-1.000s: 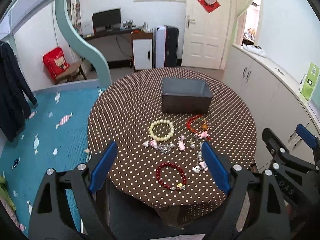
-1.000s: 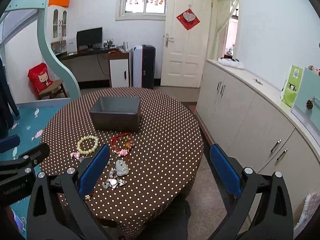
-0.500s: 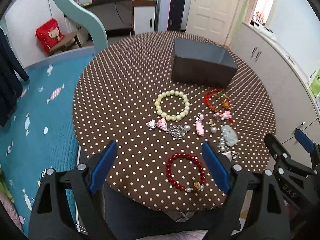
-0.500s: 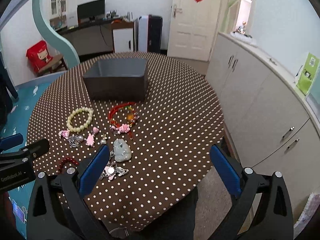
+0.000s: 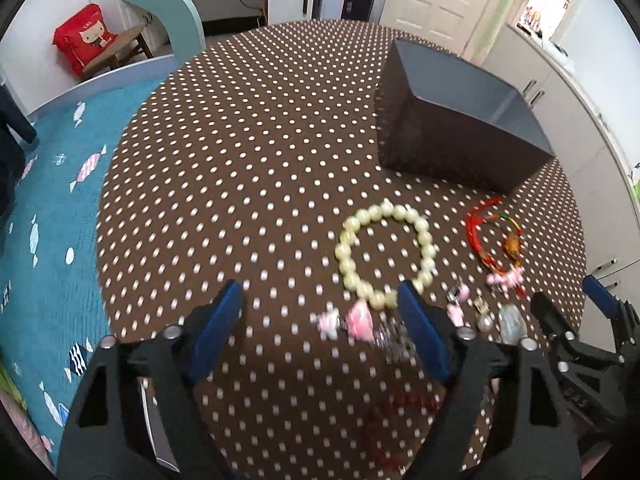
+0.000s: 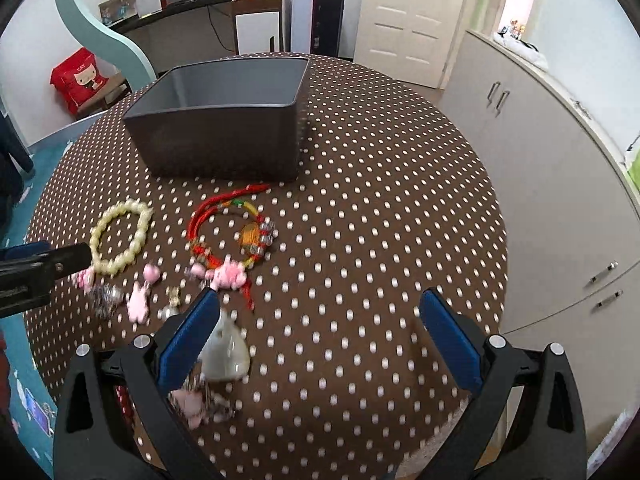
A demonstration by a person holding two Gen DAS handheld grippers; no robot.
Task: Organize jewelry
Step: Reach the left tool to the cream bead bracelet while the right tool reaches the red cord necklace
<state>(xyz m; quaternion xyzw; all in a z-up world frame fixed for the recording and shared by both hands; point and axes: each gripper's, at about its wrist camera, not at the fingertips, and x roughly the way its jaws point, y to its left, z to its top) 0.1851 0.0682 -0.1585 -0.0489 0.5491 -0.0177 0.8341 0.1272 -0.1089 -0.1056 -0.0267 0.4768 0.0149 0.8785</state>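
A grey open box (image 5: 460, 128) (image 6: 224, 120) stands on the round polka-dot table (image 5: 240, 160). In front of it lie a cream bead bracelet (image 5: 384, 252) (image 6: 120, 236), a red cord bracelet with charms (image 5: 496, 244) (image 6: 228, 240), pink charms (image 5: 352, 320) (image 6: 140, 300), a pale jade pendant (image 6: 226, 354) (image 5: 512, 320) and a dark red bead bracelet (image 5: 400, 412). My left gripper (image 5: 320, 328) is open above the pink charms. My right gripper (image 6: 316, 336) is open, its left finger by the jade pendant.
White cabinets (image 6: 560, 160) run along the right of the table. A teal rug (image 5: 48, 220) and a curved teal bed frame (image 5: 160, 0) lie to the left. A door (image 6: 404, 16) and desk stand at the back.
Both grippers have moved forward and down towards the jewelry on the table. The items appear larger and closer. Both stay open.
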